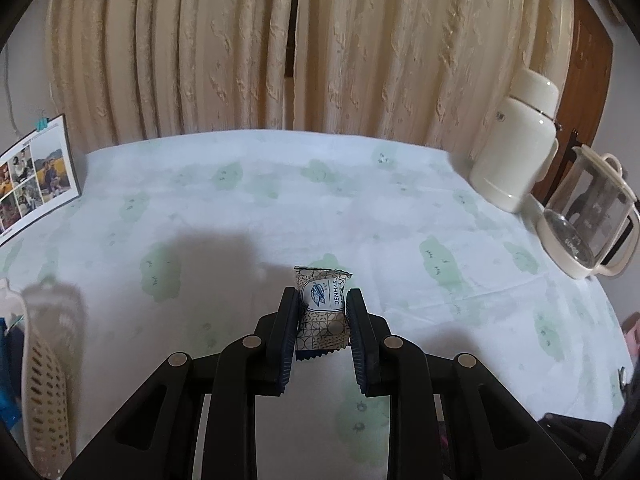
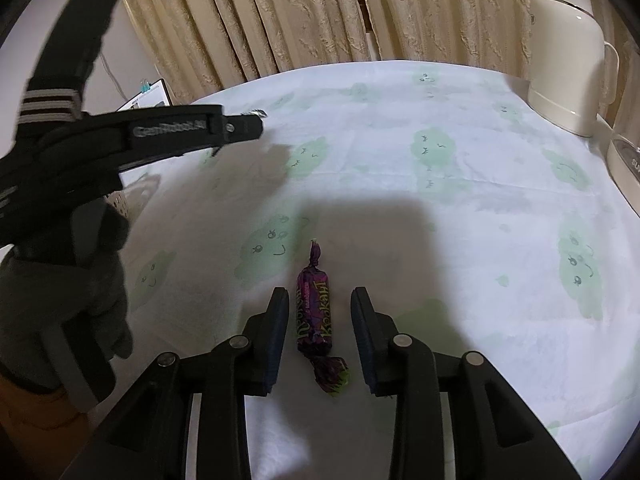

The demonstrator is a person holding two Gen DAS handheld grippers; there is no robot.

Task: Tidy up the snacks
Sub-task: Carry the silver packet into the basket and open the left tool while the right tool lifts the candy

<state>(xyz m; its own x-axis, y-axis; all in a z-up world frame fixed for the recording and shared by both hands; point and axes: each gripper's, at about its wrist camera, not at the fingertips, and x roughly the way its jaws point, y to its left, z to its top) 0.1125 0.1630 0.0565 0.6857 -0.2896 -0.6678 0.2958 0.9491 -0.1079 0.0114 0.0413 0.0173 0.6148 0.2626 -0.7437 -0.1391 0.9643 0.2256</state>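
Candy [image 2: 314, 308] in a purple wrapper lies on the table [image 2: 460, 240], right between the two fingers of the right claw [image 2: 320, 312]. That claw is wide and touches nothing. The candy looks small and light, with a firm middle and soft twisted ends, so the fat middle is the best place to pinch. The shiny wrapper may slip. The left claw [image 1: 323, 312] is narrow and holds a little snack packet [image 1: 322, 308] by its two sides, up above the table. The packet looks light and crinkly and may squash if squeezed hard. A basket [image 1: 48, 360] with holes stands near on the left.
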